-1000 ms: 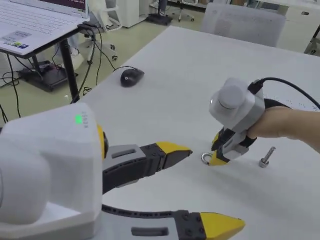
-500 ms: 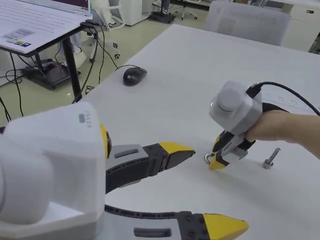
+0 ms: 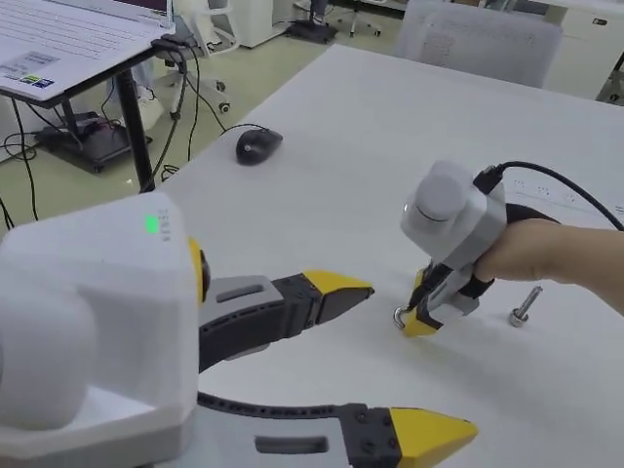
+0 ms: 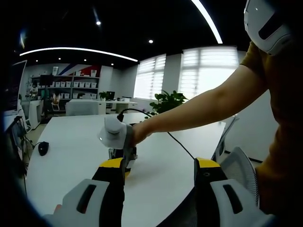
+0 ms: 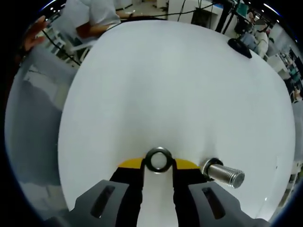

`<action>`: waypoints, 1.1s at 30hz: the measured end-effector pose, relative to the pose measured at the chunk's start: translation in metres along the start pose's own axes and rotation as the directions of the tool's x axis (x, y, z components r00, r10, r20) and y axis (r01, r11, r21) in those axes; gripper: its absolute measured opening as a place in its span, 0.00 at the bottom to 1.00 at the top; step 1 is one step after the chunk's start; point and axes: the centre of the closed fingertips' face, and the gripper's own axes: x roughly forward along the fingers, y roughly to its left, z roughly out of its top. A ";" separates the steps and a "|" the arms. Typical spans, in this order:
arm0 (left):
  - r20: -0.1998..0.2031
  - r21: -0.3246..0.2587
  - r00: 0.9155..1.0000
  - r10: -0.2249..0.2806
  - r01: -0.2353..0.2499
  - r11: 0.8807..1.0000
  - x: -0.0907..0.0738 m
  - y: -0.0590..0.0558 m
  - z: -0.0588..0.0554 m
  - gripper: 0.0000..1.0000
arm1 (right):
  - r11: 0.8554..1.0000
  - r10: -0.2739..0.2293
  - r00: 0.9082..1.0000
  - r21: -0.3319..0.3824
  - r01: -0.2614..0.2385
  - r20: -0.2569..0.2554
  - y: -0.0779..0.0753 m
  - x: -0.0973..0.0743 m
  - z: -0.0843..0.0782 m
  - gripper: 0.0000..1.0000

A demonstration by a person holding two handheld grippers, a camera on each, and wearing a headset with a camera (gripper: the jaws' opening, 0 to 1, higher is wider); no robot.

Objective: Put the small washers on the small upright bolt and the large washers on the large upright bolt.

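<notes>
Washer (image 5: 147,160) is pinched between the yellow tips of the right gripper (image 5: 158,165), whose jaws are drawn in narrow against the ring's two sides. In the right gripper view the bolt (image 5: 222,173) stands just beside the washer at 3 o'clock. Its head is on the table (image 5: 156,75) and a thin gap separates it from the near tip. From 9 through 12 to 2 o'clock the white top runs bare to its curved edge.

In the head view the right gripper (image 3: 417,320) points down at the table (image 3: 370,136), held by a hand (image 3: 531,249) entering from 3 o'clock. The washer (image 3: 398,314) is low at its tips; I cannot tell whether it touches the top. The bolt (image 3: 522,306) is near, at 3 o'clock of the tips and apart from them. A cable (image 3: 556,174) arcs off the gripper toward 2 o'clock.

The left gripper (image 3: 400,361) sits large at 7 o'clock, jaws spread wide and holding nothing, with open tabletop between its tips and the right gripper.

The table's left edge slants from 12 o'clock down toward 9. A mouse (image 3: 258,144) lies just inside that edge at 10 o'clock, well apart from both grippers. A laptop (image 3: 58,39) stands beyond the edge at 10 o'clock, and a chair (image 3: 478,44) is at the far edge near 12.

In the left gripper view the left gripper (image 4: 160,165) gapes, with the right gripper (image 4: 116,135) ahead at 11 o'clock.
</notes>
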 end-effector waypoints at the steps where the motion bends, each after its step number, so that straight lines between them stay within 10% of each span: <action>1: 0.002 0.002 1.000 0.001 -0.001 1.000 0.000 0.000 0.000 0.58 | 1.000 -0.001 1.000 -0.005 0.001 0.006 0.005 0.000 -0.001 0.24; 13: -0.010 0.008 1.000 -0.028 0.028 1.000 0.006 -0.005 -0.002 0.58 | 0.999 -0.027 0.998 0.048 0.024 0.058 0.003 -0.025 -0.011 0.22; 25: -0.003 0.012 0.999 -0.038 0.038 0.999 0.008 -0.008 0.000 0.58 | 0.988 -0.153 0.987 0.040 0.151 0.051 -0.047 -0.082 -0.011 0.22; 33: -0.003 0.011 1.000 -0.031 0.031 0.999 0.009 -0.008 0.000 0.58 | 0.980 -0.198 0.980 0.008 0.198 0.029 -0.067 -0.087 0.005 0.22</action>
